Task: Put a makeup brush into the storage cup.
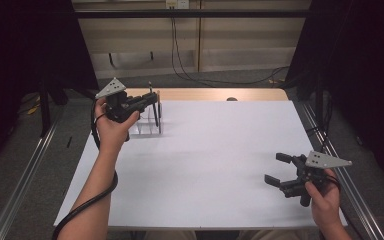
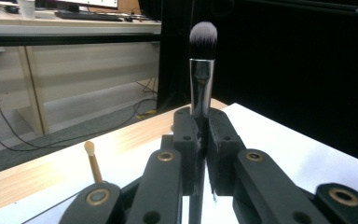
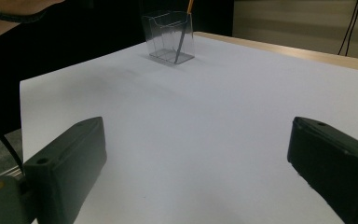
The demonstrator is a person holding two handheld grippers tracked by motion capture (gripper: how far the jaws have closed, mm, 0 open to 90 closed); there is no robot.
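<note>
Makeup brush (image 2: 202,70) stands upright, its long axis vertical and its dark bristle head pointing up. The left gripper (image 2: 201,128) has its jaws closed tight on the black handle just below the silver ferrule, over the clear holder (image 1: 149,125) at the far left part of the white table (image 1: 215,165). A thinner brush (image 2: 92,161) stands nearby. The right gripper (image 1: 280,170) rests near the right edge, jaws wide apart and holding nothing.

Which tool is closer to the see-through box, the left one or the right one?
Left. The left tool is right above the see-through box, gripping a makeup brush. The right tool sits far across the table, open.
</note>
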